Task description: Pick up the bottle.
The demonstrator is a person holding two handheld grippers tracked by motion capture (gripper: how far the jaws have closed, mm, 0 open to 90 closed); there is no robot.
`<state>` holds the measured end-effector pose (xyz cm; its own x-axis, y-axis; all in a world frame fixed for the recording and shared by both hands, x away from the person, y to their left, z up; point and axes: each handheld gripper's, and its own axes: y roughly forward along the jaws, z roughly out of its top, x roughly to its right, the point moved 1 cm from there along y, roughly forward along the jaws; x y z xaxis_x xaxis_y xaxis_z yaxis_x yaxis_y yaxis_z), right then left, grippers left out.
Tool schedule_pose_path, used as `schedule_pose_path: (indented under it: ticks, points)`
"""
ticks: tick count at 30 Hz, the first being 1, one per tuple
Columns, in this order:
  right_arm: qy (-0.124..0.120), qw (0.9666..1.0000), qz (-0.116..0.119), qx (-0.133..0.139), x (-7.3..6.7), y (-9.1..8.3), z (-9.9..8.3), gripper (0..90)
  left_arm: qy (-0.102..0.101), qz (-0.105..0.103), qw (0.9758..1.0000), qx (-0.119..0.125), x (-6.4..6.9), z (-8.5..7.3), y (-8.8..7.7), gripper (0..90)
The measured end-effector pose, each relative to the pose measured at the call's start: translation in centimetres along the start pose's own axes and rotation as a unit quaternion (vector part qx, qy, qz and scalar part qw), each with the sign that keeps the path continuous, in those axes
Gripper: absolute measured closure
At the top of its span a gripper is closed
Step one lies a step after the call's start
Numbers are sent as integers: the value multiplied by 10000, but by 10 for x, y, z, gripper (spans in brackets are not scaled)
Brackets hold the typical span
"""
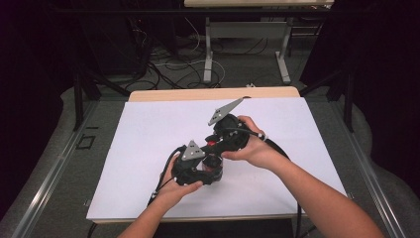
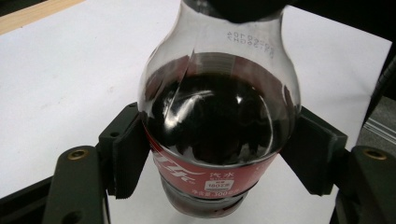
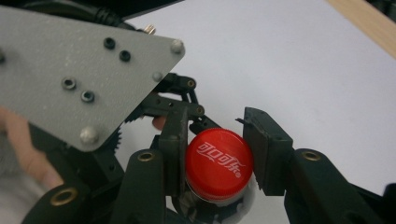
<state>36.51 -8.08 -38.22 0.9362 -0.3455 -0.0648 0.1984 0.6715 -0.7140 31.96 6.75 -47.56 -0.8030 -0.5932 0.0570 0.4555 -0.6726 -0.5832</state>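
1. A small cola bottle (image 2: 217, 135) is held upright at the centre of the high view, above the white tabletop (image 1: 148, 129).
2. The left claw (image 2: 217, 158) is clamped on its labelled belly — smooth, slippery plastic, judged fairly heavy with liquid.
3. The right claw (image 3: 215, 156) is closed around the red cap (image 3: 219, 165).
4. The ribbed cap is judged the best place for twisting; the body gives under pressure.

Bottle (image 2: 219, 135) between jaws, on table (image 1: 148, 129)
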Motion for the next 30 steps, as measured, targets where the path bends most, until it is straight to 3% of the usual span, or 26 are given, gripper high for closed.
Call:
schedule_pose_path:
  ticks: [2,4,5,8,10,11,13,14,15,16,18,19,20,21,22,23,26,27,30]
  points:
    - [-345,9988,306,-139,2,-1,1,611,66,-85,9999,-58,1,0,-1,301]
    - [-735,9952,610,-203,6,-2,1,611,118,-90,9999,-62,2,0,-1,301]
    - [-975,9921,756,-217,7,-2,1,611,132,-95,9999,-3,3,0,0,301]
    - [-1798,9768,1153,-178,12,-4,0,609,228,-195,9995,-103,6,1,-1,301]
    - [-2094,9688,1319,-159,12,-5,-2,608,307,-219,9992,-117,9,1,1,301]
    - [-2122,9677,1350,-169,13,-5,-2,607,307,-219,9992,-117,9,1,1,301]
    - [-2142,9678,1314,-160,13,-5,-3,601,285,-235,9993,-106,9,1,1,301]
    - [-2073,9699,1267,-187,12,-6,-3,568,275,-180,9994,-47,10,0,2,301]
    - [-1933,9732,1235,-183,12,-6,-3,490,230,-191,9995,-28,10,0,2,301]
    - [-1685,9787,1156,-180,11,-6,-2,444,264,-176,9995,-37,8,1,1,301]
    - [-1364,9859,966,-97,7,-7,-2,382,255,-91,9996,2,7,1,1,301]
    - [-1364,9859,966,-97,7,-7,-2,382,223,-110,9997,-22,6,1,0,301]
    - [-995,9935,558,-69,2,-8,-1,356,196,-48,9998,1,5,1,0,301]
    - [-832,9960,314,-38,-1,-9,0,357,170,-91,9998,-27,4,2,-2,301]
    - [-722,9973,138,45,-3,-9,0,353,132,-38,9999,-31,3,2,-3,301]
    - [-722,9973,138,45,-3,-9,0,353,132,-38,9999,-31,3,2,-3,300]
    - [-411,9977,-533,30,-17,-9,-2,335,-5,42,10000,89,2,2,-2,301]
    - [-298,9978,-591,61,-20,-8,-2,336,-5,42,10000,89,2,2,-2,301]
    - [18,9940,-1079,199,-28,-7,-2,386,-15,107,9999,83,2,2,-2,301]
